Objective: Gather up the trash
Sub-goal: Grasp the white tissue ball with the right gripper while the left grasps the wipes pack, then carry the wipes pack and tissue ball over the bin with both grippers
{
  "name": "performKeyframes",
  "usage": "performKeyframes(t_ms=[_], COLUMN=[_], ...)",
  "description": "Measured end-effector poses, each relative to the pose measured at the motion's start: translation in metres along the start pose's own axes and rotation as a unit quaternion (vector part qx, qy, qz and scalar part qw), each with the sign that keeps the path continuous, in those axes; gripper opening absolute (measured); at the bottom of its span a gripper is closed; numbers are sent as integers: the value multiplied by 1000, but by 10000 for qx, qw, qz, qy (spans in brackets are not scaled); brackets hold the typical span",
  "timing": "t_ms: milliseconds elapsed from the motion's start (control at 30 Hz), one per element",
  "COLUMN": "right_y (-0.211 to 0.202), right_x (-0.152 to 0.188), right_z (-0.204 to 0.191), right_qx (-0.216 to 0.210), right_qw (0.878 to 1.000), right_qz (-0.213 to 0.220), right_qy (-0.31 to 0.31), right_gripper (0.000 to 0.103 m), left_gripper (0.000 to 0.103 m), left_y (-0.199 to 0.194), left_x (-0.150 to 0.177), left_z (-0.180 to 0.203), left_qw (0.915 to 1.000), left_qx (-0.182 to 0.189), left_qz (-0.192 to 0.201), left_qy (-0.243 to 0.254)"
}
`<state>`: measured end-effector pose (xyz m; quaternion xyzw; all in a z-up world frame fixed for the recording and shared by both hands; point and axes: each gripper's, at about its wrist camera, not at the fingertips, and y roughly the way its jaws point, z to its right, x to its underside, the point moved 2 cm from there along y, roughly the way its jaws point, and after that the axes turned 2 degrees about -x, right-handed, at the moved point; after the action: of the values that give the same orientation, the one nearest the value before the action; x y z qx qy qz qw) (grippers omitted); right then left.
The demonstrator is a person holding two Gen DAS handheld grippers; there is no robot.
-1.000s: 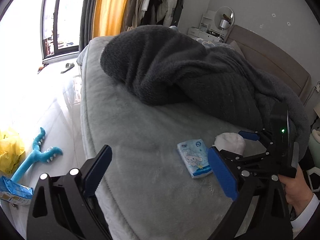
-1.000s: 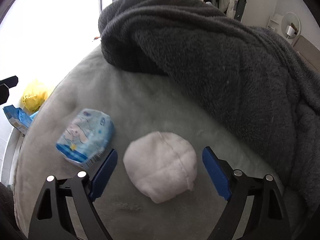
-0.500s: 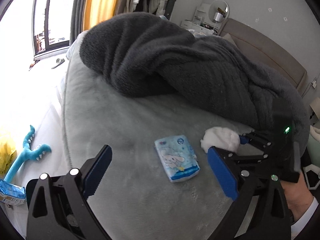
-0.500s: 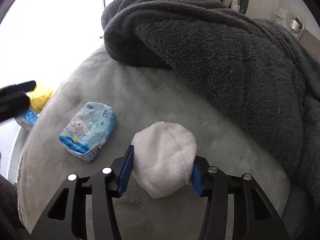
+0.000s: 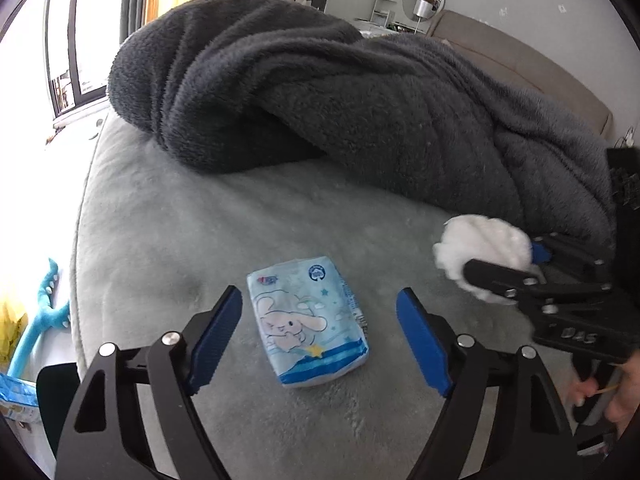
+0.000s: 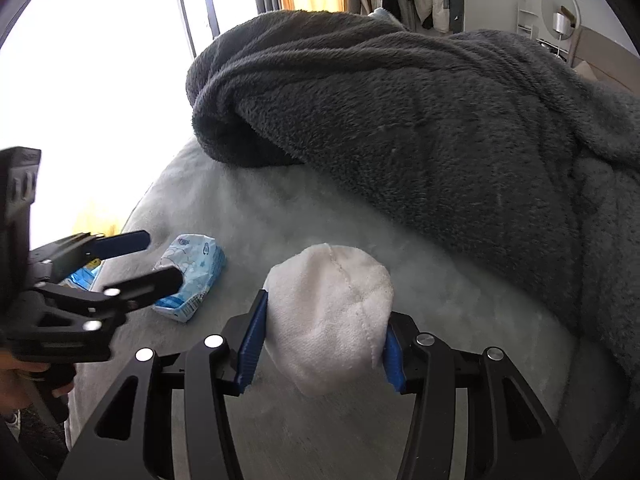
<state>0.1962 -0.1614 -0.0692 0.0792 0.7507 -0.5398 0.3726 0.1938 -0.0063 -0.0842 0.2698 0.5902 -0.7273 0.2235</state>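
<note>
A blue tissue packet with a cartoon print [image 5: 308,320] lies flat on the grey bed cover [image 5: 168,240]. My left gripper [image 5: 320,332] is open, its blue pads on either side of the packet without touching it. My right gripper [image 6: 320,340] is shut on a white fluffy wad [image 6: 328,316] and holds it just above the bed. The wad [image 5: 480,248] and right gripper also show in the left wrist view, to the right of the packet. The packet [image 6: 192,276] and left gripper [image 6: 152,260] show at the left of the right wrist view.
A heaped dark grey blanket [image 5: 340,96] covers the far half of the bed. A blue toy [image 5: 36,320], a yellow bag [image 5: 8,328] and a blue wrapper [image 5: 16,396] lie on the floor left of the bed. A headboard [image 5: 520,60] and window [image 5: 68,40] stand behind.
My right gripper closed on the white wad and lifted it slightly. My left gripper moved forward over the bed until its pads straddle the tissue packet.
</note>
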Motion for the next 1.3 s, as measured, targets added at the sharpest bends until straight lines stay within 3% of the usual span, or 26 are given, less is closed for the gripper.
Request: performKeyframes(t_ms=[400, 633, 800, 1300], right_y=[-12, -17, -21, -30], right_x=[10, 14, 14, 15], right_z=[16, 14, 6, -42], right_qx=[4, -41, -56, -202], right_qw=[9998, 9998, 9997, 9992], right_qz=[109, 132, 184, 318], right_qy=[135, 140, 158, 103], right_gripper=[51, 51, 51, 51], left_gripper=[73, 58, 49, 46], left_y=[33, 32, 19, -44], left_x=[6, 9, 17, 37], left_z=[2, 4, 3, -9], left_qw=[9990, 9992, 9993, 9995], left_qx=[-303, -175, -32, 206], left_qz=[-324, -307, -282, -20], left_qy=[68, 166, 255, 229])
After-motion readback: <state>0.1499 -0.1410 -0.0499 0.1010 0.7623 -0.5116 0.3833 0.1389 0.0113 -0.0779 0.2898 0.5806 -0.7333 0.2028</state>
